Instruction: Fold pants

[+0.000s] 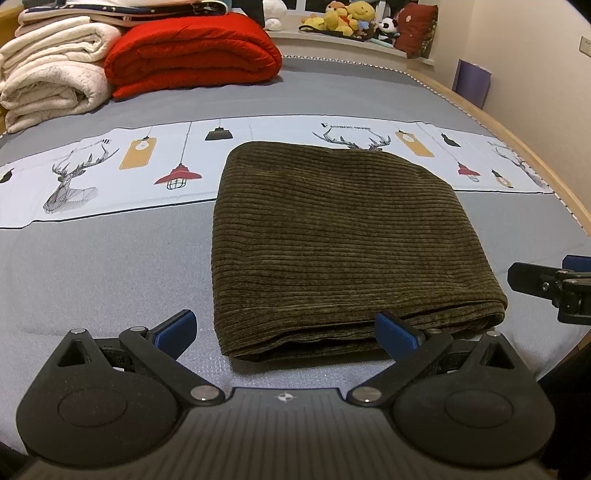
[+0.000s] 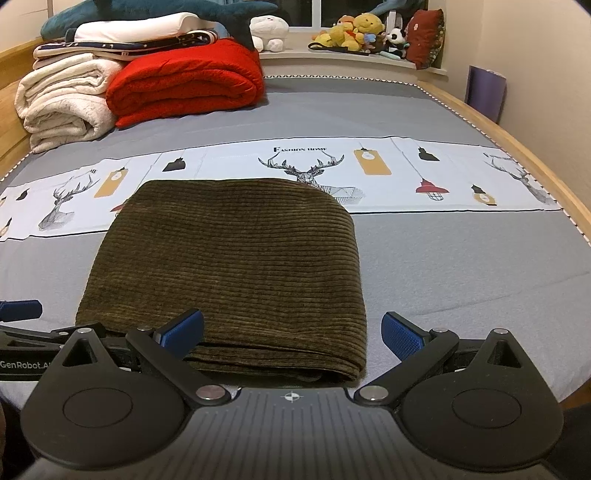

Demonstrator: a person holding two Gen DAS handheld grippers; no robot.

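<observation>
Straight ahead of both grippers, the pants [image 1: 332, 243] lie folded into a thick, roughly rectangular bundle of olive-brown corduroy, its ribs running crosswise and its near edge showing stacked layers of soft rounded folds. The left gripper [image 1: 286, 332] hovers just short of that near edge with its black linkage arms spread wide and its blue ribbed pads [image 1: 177, 330] apart, holding nothing; its right pad overlaps the bundle's near right corner in the view, though I cannot tell whether it touches. The right gripper [image 2: 291, 334] is likewise splayed and empty, its left pad over the near edge of the cloth and its right pad over bare bedding. Under the pants stretches a grey woven bedsheet [image 2: 461, 266], crossed beyond the bundle by a white printed band [image 2: 388, 173] of geometric stag heads and hanging lamps. Far ahead and to the left sit a plush red blanket [image 1: 192, 55], folded in fat rolls, and fluffy cream blankets [image 1: 51, 74], with stuffed toys [image 2: 362, 31] on the windowsill [image 1: 332, 40] beyond.
</observation>
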